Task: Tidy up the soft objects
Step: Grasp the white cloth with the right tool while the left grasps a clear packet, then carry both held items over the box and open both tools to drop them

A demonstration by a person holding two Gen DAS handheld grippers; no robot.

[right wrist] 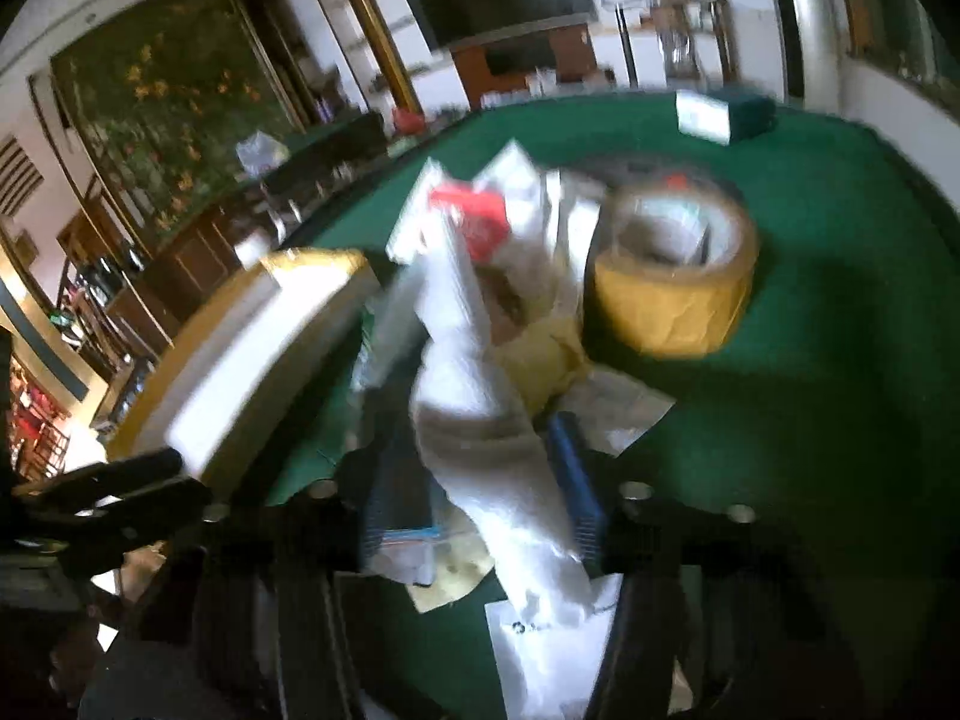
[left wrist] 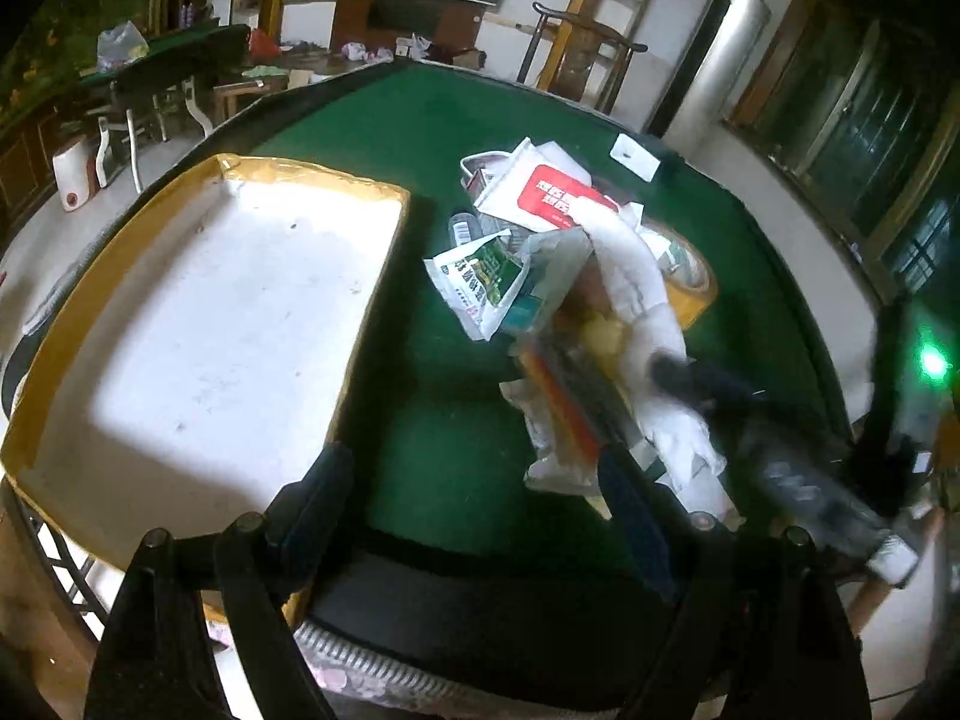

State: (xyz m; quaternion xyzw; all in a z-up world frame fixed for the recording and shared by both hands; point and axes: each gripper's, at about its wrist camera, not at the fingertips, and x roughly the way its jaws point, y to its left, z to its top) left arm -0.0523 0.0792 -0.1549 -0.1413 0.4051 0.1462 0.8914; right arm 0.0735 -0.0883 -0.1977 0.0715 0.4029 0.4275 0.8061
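Note:
A heap of soft packets and cloths lies on the green felt table (left wrist: 420, 138). A long white cloth (right wrist: 480, 432) runs through the heap and passes between the blue pads of my right gripper (right wrist: 486, 492), which press on it from both sides. In the left wrist view the same white cloth (left wrist: 636, 276) drapes over the heap, with my right gripper (left wrist: 690, 381) on it from the right. My left gripper (left wrist: 474, 504) stands open over bare felt, between the tray and the heap, holding nothing. The white tray with yellow taped walls (left wrist: 372, 276) lies on the left.
A yellow tape roll (right wrist: 672, 282) stands just right of the heap. A red-and-white packet (left wrist: 558, 192) and a green-and-white packet (left wrist: 480, 276) lie in the heap. A small white box (right wrist: 702, 114) sits at the far table edge. A chair (left wrist: 576, 54) and a silver cylinder (left wrist: 720, 54) stand beyond.

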